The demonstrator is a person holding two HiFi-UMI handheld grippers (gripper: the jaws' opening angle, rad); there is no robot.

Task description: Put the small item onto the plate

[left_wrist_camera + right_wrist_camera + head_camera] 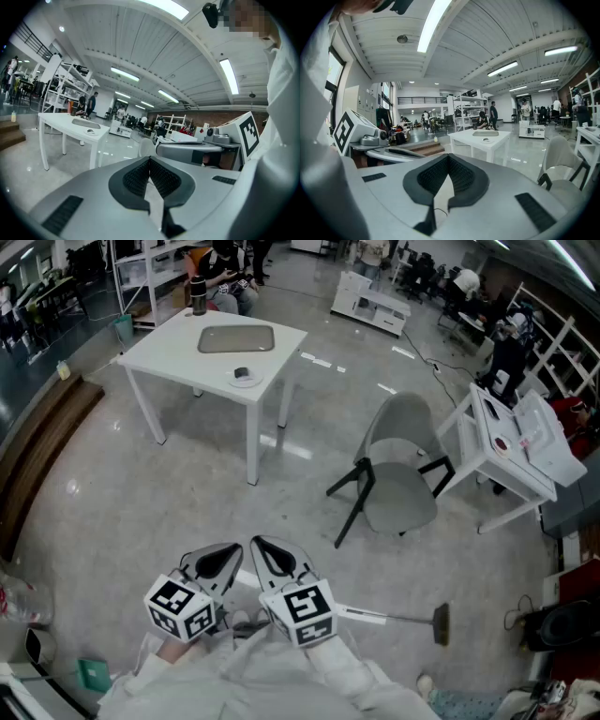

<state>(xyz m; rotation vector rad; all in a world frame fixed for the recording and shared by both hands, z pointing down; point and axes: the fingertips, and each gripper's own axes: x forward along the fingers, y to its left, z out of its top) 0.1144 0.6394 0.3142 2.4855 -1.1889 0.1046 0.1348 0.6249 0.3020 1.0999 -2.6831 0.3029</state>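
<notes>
While left gripper [225, 557] and right gripper [267, 554] are both pressed shut, empty, the table [178, 343] is well off, so I'd walk over first. Open up near the plate [246, 378].

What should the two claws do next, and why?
Probably step closer to the white square table. Both the left claw and right claw are shut, empty and held near the person's body, well away from it. The small round white plate sits by the table's near edge.
</notes>
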